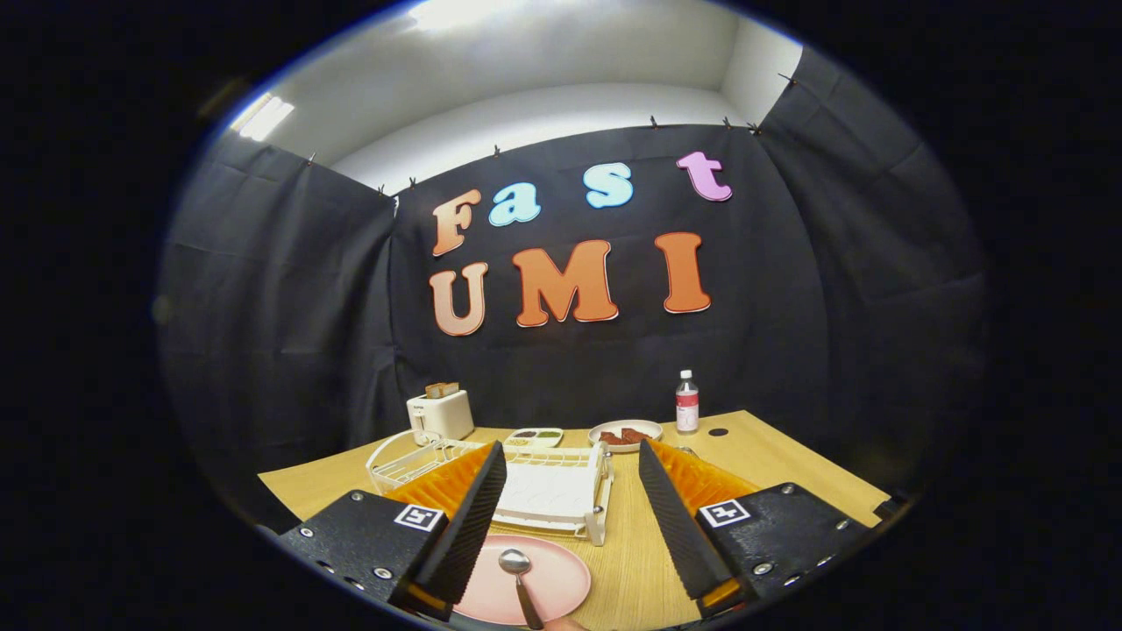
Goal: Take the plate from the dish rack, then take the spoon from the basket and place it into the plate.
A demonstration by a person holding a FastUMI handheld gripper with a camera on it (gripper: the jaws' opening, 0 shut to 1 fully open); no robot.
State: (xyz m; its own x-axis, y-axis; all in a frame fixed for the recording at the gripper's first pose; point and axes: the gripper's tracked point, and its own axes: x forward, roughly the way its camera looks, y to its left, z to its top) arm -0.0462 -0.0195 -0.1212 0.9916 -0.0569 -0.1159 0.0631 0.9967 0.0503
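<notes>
Spoon (517,574) lies in pink plate (526,583) at bench (631,561) near edge | dish rack (526,486) just beyond | claw (574,526) wide, holding nothing

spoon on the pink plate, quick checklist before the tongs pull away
1. Spoon lying on the pink plate: ok.
2. Plate out of the dish rack, on the table: ok.
3. Tongs open, holding nothing: ok.
4. Fingers clear of the spoon: ok.
5. Spoon handle fully on the plate: cannot tell, its end is hidden.
</notes>
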